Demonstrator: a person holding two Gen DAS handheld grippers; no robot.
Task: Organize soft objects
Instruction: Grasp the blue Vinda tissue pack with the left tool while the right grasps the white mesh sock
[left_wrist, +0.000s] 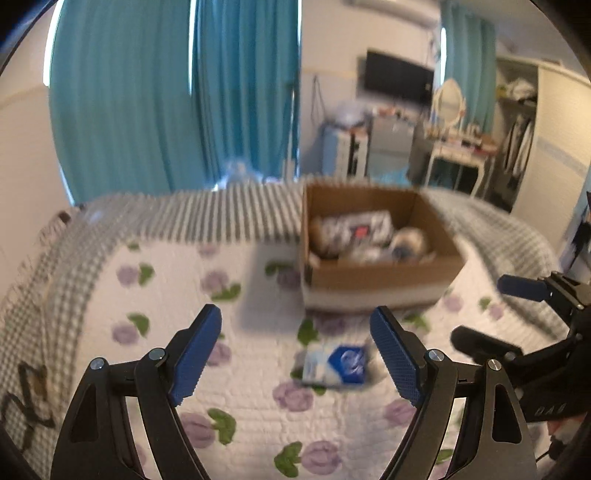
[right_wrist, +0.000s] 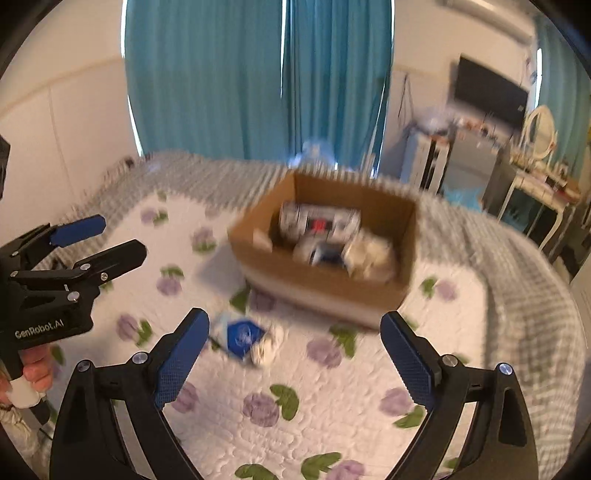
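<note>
Both claws are hovering low over the bed, and both are standing spread wide with nothing between their blue-padded fingers. The left claw (left_wrist: 295, 354) is hanging above the white quilted bedspread with purple flowers and green leaves (left_wrist: 240, 398), and the right claw (right_wrist: 291, 362) is hanging just to its side over the same cover.

A small blue-and-white soft packet (left_wrist: 336, 365) is lying flat on the bedspread, in front of the left claw and between its two fingers as that camera sees it, but not touched by either. From the right wrist view the same packet (right_wrist: 243, 334) is sitting nearer the left finger of the right claw, with something pale and crumpled just beside it; the blur is too heavy for me to tell what that is.

Beyond the packet, an open brown cardboard box (left_wrist: 380, 277) is resting on the bed, near the packet but apart from it. Inside it several soft things are lying piled together: a white patterned bundle with a red spot (left_wrist: 354, 229) and a rounded cream-coloured lump (left_wrist: 410, 240). A grey-and-white checked blanket (left_wrist: 229, 218) is running around the far edge of the bed, and teal curtains (left_wrist: 177, 103) are hanging behind.
</note>
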